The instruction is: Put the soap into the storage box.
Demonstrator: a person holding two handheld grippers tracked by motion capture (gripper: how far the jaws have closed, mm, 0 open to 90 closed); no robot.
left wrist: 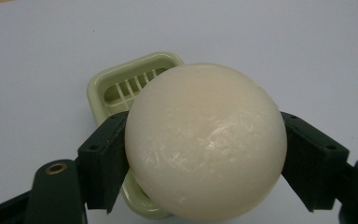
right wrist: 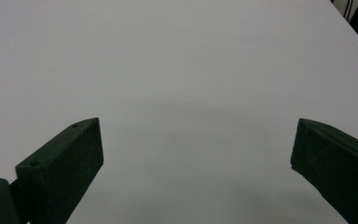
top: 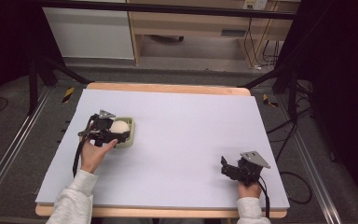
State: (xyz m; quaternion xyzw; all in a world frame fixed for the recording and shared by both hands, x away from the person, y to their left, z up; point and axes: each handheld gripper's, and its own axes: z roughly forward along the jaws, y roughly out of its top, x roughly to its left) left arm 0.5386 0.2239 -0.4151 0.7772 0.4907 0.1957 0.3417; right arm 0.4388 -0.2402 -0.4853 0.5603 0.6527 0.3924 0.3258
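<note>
pale lavender sheeting covers a wooden table [top: 168, 88] set on a grey floor, with black stands at either side and a light wood desk and tangled cables beyond the far edge.

at the table's left, the person's left hand [top: 93, 154] reaches forward from a grey sleeve [top: 74, 196] and holds the left gripper [top: 116, 131] over a pale green soap dish [top: 129, 140]. its two black jaws are closed on a round cream-white soap [top: 120, 126], one jaw pressed to each side. in the left gripper view the soap [left wrist: 205, 140] sits between the pads, its surface smooth and faintly scuffed, and the soap dish [left wrist: 121, 88] lies beneath and behind it, slotted floor showing at the far end, near end hidden under the soap. whether the soap touches the dish cannot be told.

at the table's near right corner, the right hand [top: 248, 189] holds the right gripper [top: 223, 165] low over the bare sheet, pointed left and slightly away from the person, a grey three-cornered plate [top: 255, 158] on top and a black cable [top: 263, 196] trailing back over the table edge. in the right gripper view the right gripper [right wrist: 196, 149] has its jaws spread wide with plain sheet between them.

the two grippers are well apart, with open sheet lying between them.
</note>
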